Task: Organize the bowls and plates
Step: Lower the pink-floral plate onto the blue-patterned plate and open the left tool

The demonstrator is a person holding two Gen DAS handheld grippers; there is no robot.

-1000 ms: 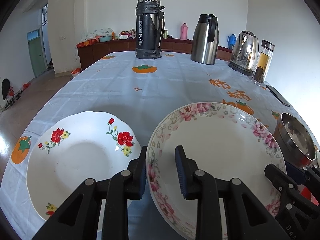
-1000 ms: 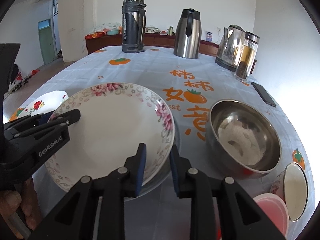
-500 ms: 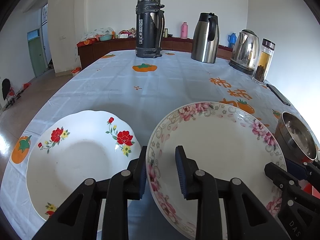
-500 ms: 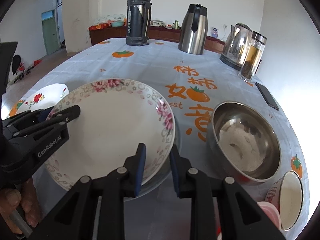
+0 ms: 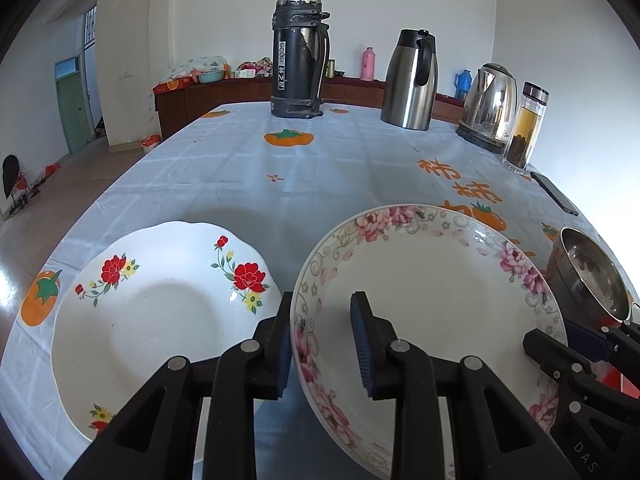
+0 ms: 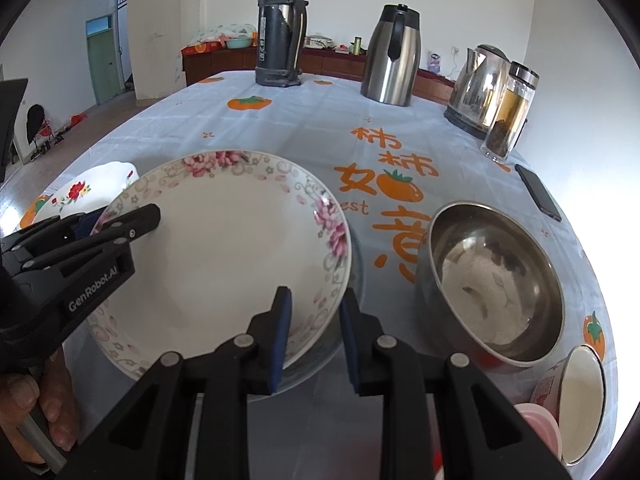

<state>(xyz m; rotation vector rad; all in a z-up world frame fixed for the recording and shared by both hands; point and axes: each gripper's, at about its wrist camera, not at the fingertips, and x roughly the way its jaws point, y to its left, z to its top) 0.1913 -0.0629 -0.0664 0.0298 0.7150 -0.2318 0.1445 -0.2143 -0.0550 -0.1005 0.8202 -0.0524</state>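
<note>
Nothing has moved: left gripper (image 5: 322, 346) and right gripper (image 6: 314, 338) jaws each still clamp the pink-flowered plate's (image 6: 224, 256) rim, near the table's front edge.

A black flask (image 5: 299, 53) and a steel jug (image 5: 411, 80) are standing near the far edge of the surface (image 5: 320, 176). A kettle (image 5: 487, 106), a glass tea bottle (image 5: 525, 127) and a dark phone (image 5: 554, 193) are sitting along its right edge, well apart from the flask.
</note>
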